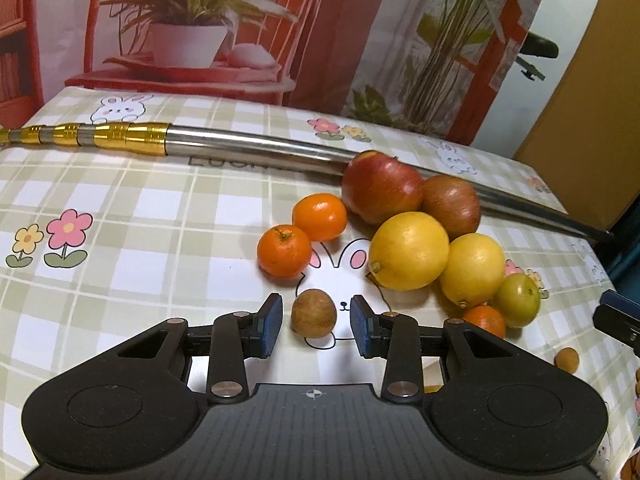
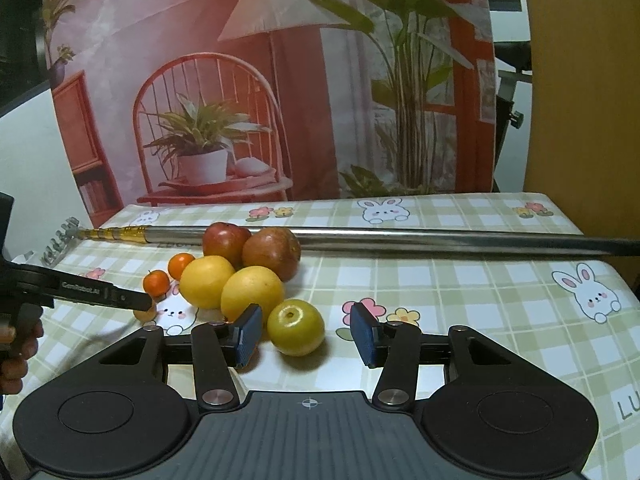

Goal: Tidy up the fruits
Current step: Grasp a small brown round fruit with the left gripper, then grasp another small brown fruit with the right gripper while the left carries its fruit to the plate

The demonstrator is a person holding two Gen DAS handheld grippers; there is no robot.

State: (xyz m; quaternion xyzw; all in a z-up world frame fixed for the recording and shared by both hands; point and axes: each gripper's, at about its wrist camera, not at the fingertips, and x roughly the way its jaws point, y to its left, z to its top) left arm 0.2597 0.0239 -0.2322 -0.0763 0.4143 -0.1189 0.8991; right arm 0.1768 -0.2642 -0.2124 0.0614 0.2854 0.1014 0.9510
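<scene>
A small brown fruit (image 1: 314, 314) lies on the checked tablecloth between the blue pads of my left gripper (image 1: 316, 326), with a gap on each side; its jaws are open. A green-yellow round fruit (image 2: 296, 327) sits between the pads of my right gripper (image 2: 306, 334), close to the left pad (image 2: 250, 332) but clear of the right one; that gripper is open too. Behind them cluster two lemons (image 1: 408, 250), two red apples (image 1: 382, 188) and small mandarins (image 1: 284, 251). In the right wrist view the left gripper (image 2: 100, 296) reaches in from the left.
A long metal telescopic rod (image 1: 256, 144) with gold rings lies across the table behind the fruit. A small tan fruit (image 1: 566, 360) sits near the right table edge. A printed backdrop (image 2: 280, 80) stands behind the table. A hand (image 2: 16, 344) holds the left gripper's handle.
</scene>
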